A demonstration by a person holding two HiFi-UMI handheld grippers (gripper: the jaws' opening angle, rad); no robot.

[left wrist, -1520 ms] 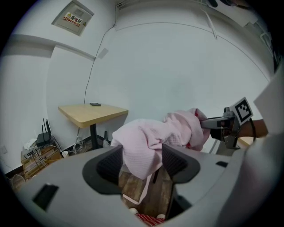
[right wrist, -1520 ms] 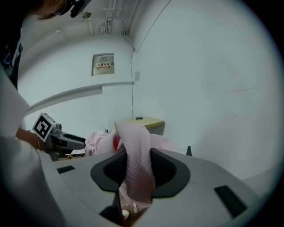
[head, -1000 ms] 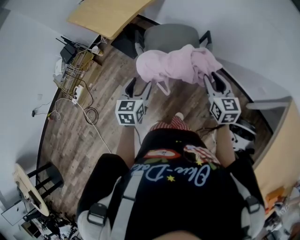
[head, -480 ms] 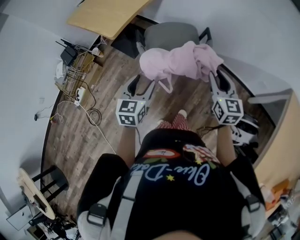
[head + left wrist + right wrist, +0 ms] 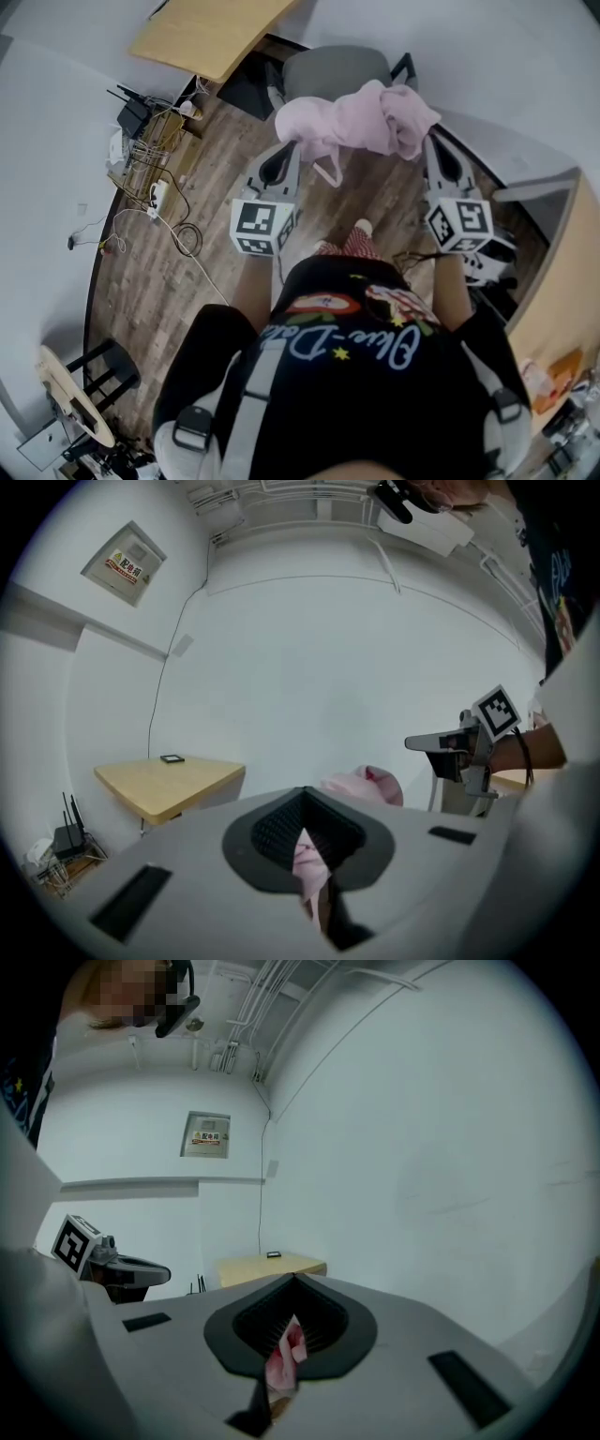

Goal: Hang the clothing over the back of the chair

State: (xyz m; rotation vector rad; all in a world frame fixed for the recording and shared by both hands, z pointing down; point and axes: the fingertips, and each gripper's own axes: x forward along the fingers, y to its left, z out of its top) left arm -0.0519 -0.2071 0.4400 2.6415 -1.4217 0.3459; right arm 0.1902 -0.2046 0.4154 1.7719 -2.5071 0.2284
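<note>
My left gripper (image 5: pixel 284 155) and right gripper (image 5: pixel 433 148) have just closed their jaws on the crumpled pink cloth garment (image 5: pixel 361 117). It now sits higher than before, seemingly nearer the grey padded chair (image 5: pixel 333 67).

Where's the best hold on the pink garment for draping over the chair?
Its two outer edges, approached from the near side: the pink garment sags between the left gripper and right gripper, both just closed on it, with the chair beyond.

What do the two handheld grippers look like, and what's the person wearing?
Both the left gripper and right gripper are pale grey, tapering, black-lined inside, each bearing a white cube of black square markers. The person wears a black T-shirt with pale script and grey harness straps.
</note>
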